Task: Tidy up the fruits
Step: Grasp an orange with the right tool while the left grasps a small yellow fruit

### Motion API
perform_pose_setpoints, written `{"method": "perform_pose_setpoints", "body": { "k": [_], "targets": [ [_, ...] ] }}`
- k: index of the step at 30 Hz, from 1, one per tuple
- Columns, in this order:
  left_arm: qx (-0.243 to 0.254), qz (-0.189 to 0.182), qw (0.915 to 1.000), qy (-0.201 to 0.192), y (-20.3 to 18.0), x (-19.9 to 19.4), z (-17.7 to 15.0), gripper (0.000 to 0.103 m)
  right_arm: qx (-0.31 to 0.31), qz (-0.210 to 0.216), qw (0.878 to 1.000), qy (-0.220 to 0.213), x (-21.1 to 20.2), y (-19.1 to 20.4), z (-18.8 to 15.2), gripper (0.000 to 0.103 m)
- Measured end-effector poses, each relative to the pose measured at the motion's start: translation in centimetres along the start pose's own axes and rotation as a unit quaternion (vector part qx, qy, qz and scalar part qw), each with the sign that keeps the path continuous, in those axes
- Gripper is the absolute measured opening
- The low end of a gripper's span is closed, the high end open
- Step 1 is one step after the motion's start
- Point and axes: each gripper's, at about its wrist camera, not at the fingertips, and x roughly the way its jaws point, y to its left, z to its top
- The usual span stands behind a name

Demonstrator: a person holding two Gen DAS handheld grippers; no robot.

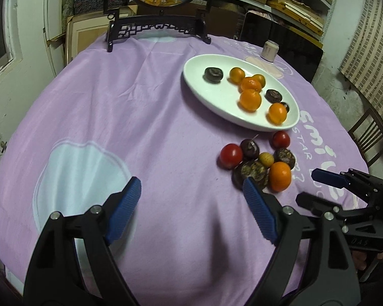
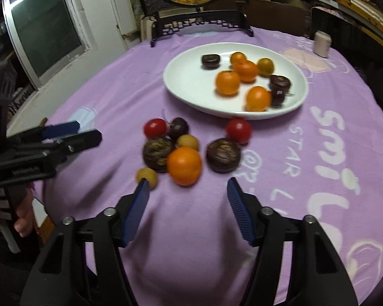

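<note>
A white oval plate (image 1: 212, 99) (image 2: 189, 81) holds several oranges and dark round fruits. In front of it on the purple cloth lies a loose cluster: an orange (image 2: 183, 165) (image 1: 279, 176), two red tomatoes (image 2: 154, 128) (image 2: 238, 130), dark brown fruits (image 2: 223, 155) (image 2: 157, 154) and small yellow fruits (image 2: 147, 176). My right gripper (image 2: 187, 191) is open and empty just before the orange. My left gripper (image 1: 192, 191) is open and empty, left of the cluster; its right fingertip (image 1: 252, 191) overlaps a dark fruit (image 1: 252, 172).
A black carved stand with a round painting (image 1: 158, 28) (image 2: 199, 23) stands at the table's far edge. A small pale can (image 1: 269, 50) (image 2: 322, 43) sits at the far right. The table is round with a purple cloth (image 1: 140, 102). A wooden chair (image 1: 370, 137) stands right.
</note>
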Motion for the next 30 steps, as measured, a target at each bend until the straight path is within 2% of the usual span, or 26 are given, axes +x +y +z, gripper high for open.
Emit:
{"method": "perform_pose_setpoints", "body": {
  "k": [3,10,14,17,22,23,25,26,29,30],
  "targets": [
    [-0.003,-0.003,1.0,0.003,0.4,-0.1,-0.4,0.084,-0.007,-0.016,1.0,0.008,1.2,0.5,0.5,0.042],
    [0.02,-0.027,0.9992,0.019,-1.4,-0.2,-1.5,0.085,-0.016,-0.043,0.999,0.021,4.4,1.0,1.4,0.034],
    [0.044,-0.042,0.9976,0.034,-3.7,0.7,-1.9,0.085,-0.008,-0.04,0.999,0.018,2.7,0.2,0.8,0.034],
    [0.058,-0.052,0.996,0.045,-5.5,1.9,-2.0,0.085,0.013,-0.058,0.998,0.0,0.4,-1.7,-0.1,0.034],
    [0.078,-0.042,0.9943,0.06,-7.8,3.8,-2.0,0.083,0.065,-0.07,0.995,-0.01,-1.6,-5.4,-1.6,0.034],
    [0.079,-0.038,0.9943,0.061,-8.0,4.1,-2.0,0.08,0.075,-0.067,0.995,-0.011,-1.9,-6.1,-2.0,0.034],
    [0.077,-0.036,0.9941,0.068,-8.1,4.7,-1.9,0.065,0.089,-0.057,0.994,-0.013,-2.4,-7.0,-2.6,0.034],
    [0.075,-0.035,0.9938,0.074,-8.2,5.1,-1.8,0.051,0.092,-0.054,0.994,-0.014,-2.5,-7.2,-2.7,0.034],
    [0.085,-0.011,0.9942,0.065,-8.7,5.5,-1.7,0.043,0.094,-0.048,0.994,-0.017,-2.7,-7.5,-3.1,0.034],
    [0.085,-0.007,0.9942,0.065,-8.8,5.5,-1.6,0.034,0.095,-0.046,0.994,-0.017,-2.7,-7.6,-3.1,0.034]
  ]
}}
